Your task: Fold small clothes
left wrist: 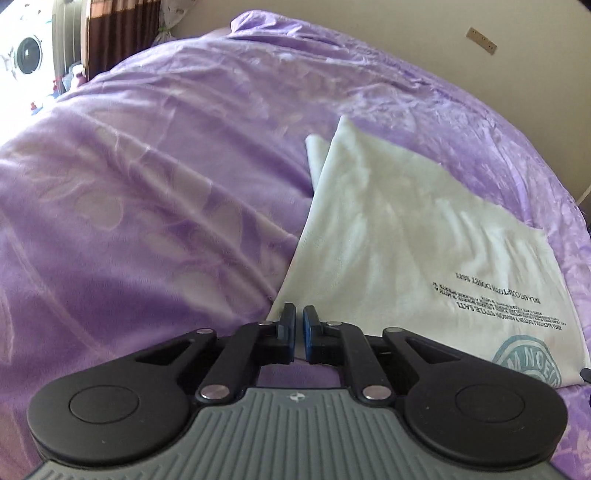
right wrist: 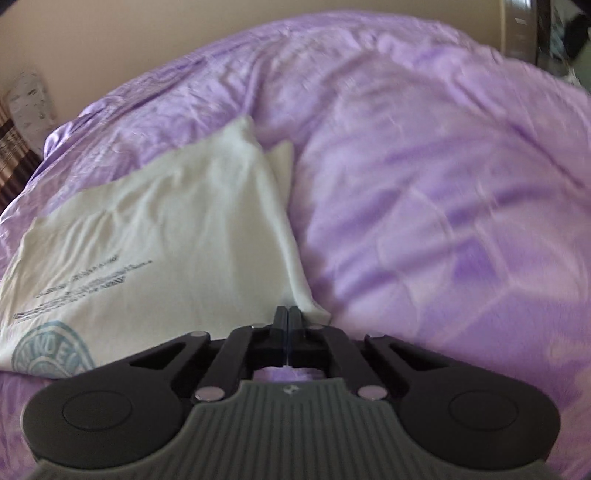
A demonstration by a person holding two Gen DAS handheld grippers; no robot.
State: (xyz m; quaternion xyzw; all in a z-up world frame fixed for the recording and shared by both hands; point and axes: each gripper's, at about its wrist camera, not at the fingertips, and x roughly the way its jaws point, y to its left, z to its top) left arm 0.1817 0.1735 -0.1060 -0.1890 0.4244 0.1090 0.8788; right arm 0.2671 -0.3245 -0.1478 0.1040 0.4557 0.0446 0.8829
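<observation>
Left gripper (left wrist: 299, 317) and right gripper (right wrist: 287, 318) each pinch a near corner of the white T-shirt (left wrist: 406, 236) on the purple bed cover (left wrist: 147, 184); lift evenly, keep the hem taut.

Purple patterned bedspread (left wrist: 147, 184) filling most of both frames, beige wall (left wrist: 406, 22) along the top, brown curtain (left wrist: 110, 33) upper left, washing machine door (left wrist: 27, 55) far left.

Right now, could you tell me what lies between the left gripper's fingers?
In the left wrist view, the left gripper pinches the white shirt's near corner.
</observation>
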